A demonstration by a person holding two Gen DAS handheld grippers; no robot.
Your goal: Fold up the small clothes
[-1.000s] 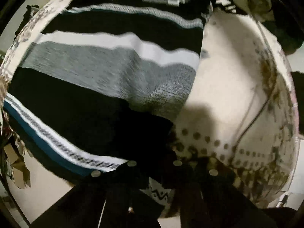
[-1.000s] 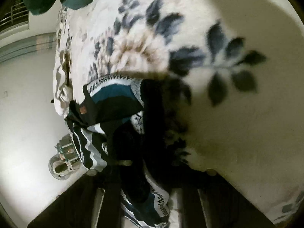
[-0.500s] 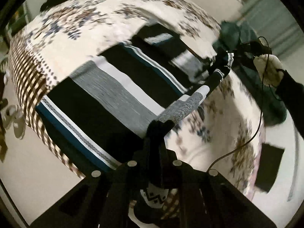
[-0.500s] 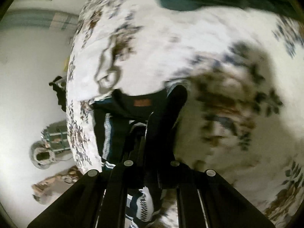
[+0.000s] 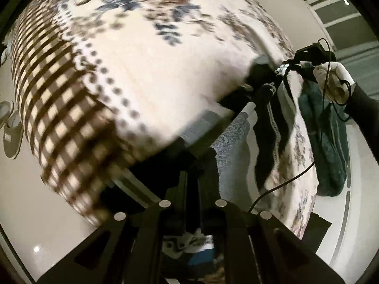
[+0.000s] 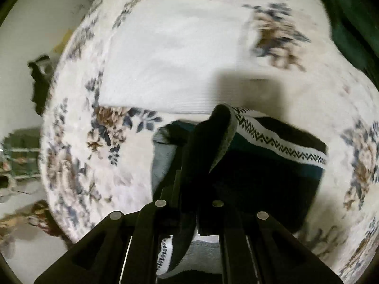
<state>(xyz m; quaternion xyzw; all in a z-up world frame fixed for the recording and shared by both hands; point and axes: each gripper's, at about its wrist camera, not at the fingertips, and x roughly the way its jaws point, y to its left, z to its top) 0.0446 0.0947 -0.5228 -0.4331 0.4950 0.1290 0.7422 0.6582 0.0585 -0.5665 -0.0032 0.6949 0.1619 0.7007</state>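
Observation:
A striped knit sweater [image 5: 233, 142], black, grey, white and teal with a zigzag band, hangs stretched in the air between both grippers above a floral bed blanket [image 5: 142, 71]. My left gripper [image 5: 193, 177] is shut on one bunched edge of it at the bottom of the left wrist view. At the upper right of that view, the right gripper [image 5: 287, 67] pinches the far edge, carried by a gloved hand [image 5: 334, 78]. In the right wrist view the right gripper [image 6: 189, 156] is shut on a dark fold, and the sweater [image 6: 272, 165] drapes below onto the blanket [image 6: 165, 71].
A dark green garment [image 5: 331, 146] hangs over the bed's right edge and shows again as a dark green garment [image 6: 350, 23] at the top right of the right wrist view. Slippers [image 5: 10, 127] lie on the pale floor at left. A black cable [image 5: 284, 182] trails from the right gripper.
The sweater lay spread on the bed a second ago. Both grippers have swung across with it, and it now hangs pulled taut between them with the blanket bared beneath.

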